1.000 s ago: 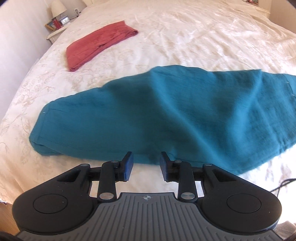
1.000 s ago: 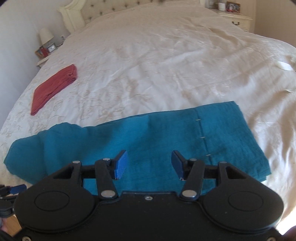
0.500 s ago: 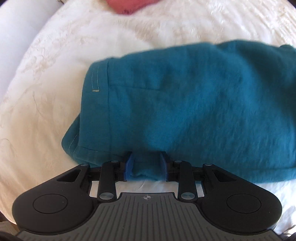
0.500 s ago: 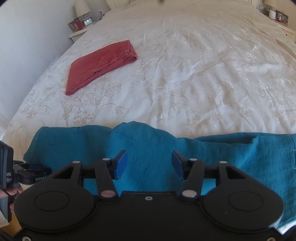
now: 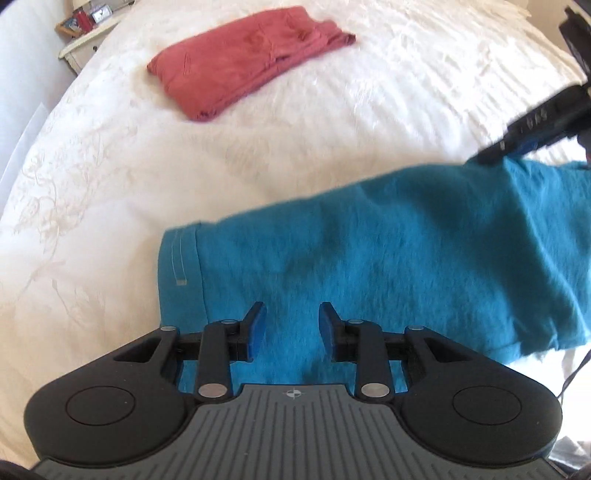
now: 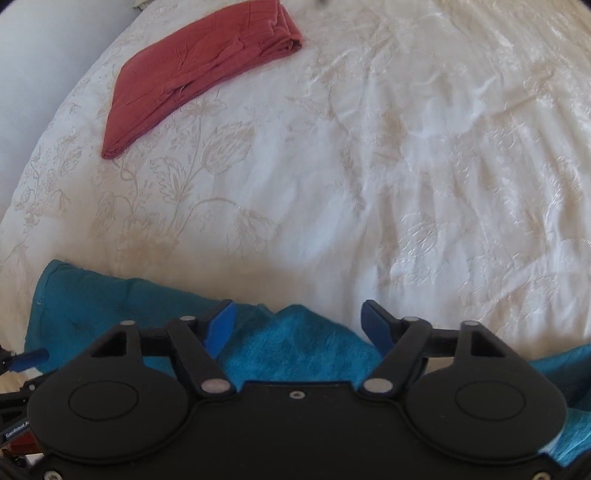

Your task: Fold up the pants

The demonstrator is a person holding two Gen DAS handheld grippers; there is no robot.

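Note:
Teal pants (image 5: 369,258) lie folded lengthwise across the near edge of the white bed, hem end at the left with a small label. My left gripper (image 5: 291,325) is open, its blue pads over the teal cloth near the hem, holding nothing. My right gripper (image 6: 297,325) is open wide, with a raised ridge of the teal pants (image 6: 295,339) between its fingers. The right gripper also shows in the left wrist view (image 5: 532,129), at the pants' far right edge. The left gripper's tip shows at the left edge of the right wrist view (image 6: 26,360).
Folded red pants (image 5: 251,62) lie farther up the bed on the left, also in the right wrist view (image 6: 195,70). The white embroidered bedspread (image 6: 406,166) covers the bed. A nightstand (image 5: 85,33) with small items stands at the far left.
The left gripper has opened and drawn back from the pants' hem edge. The right gripper has moved lower and closer to the cloth and opened wider around a ridge of it.

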